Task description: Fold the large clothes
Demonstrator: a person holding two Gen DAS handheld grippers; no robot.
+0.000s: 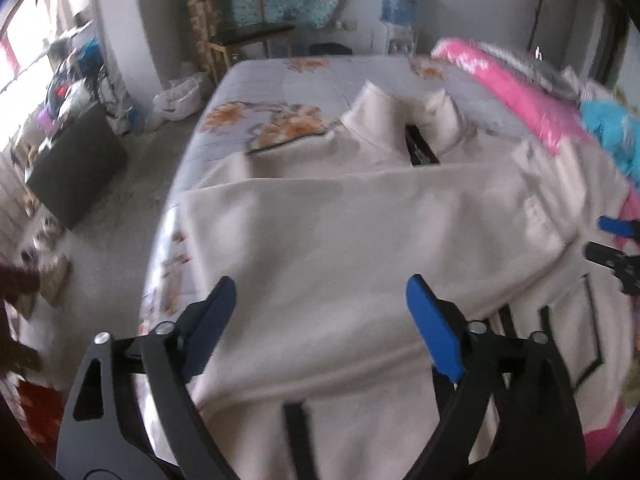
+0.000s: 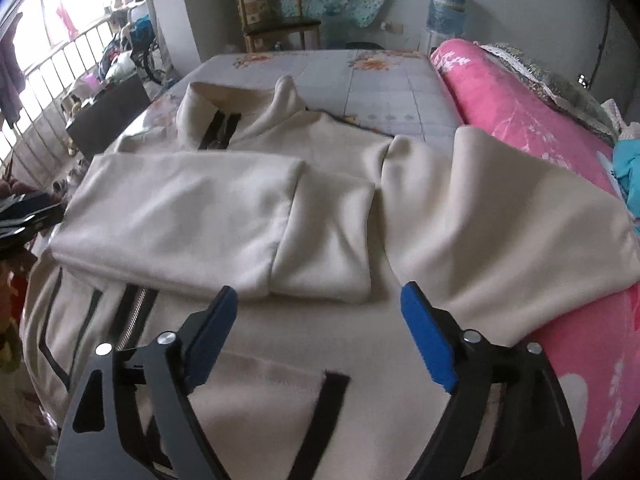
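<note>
A large cream zip-up jacket (image 1: 340,240) with black trim lies front-up on the bed, collar at the far end. One sleeve (image 2: 192,216) is folded across the chest; the other sleeve (image 2: 500,220) lies out toward the pink quilt. My left gripper (image 1: 320,300) is open and empty above the folded sleeve. My right gripper (image 2: 316,312) is open and empty above the jacket's lower front, near the cuff (image 2: 324,248). The right gripper also shows at the right edge of the left wrist view (image 1: 612,244); the left gripper shows at the left edge of the right wrist view (image 2: 28,216).
The bed (image 2: 380,92) has a grey floral sheet. A rolled pink quilt (image 2: 520,112) and blue cloth (image 2: 628,168) lie along its right side. A wooden chair (image 2: 280,24), a water dispenser (image 2: 444,8) and a dark box (image 1: 76,168) stand on the floor beyond.
</note>
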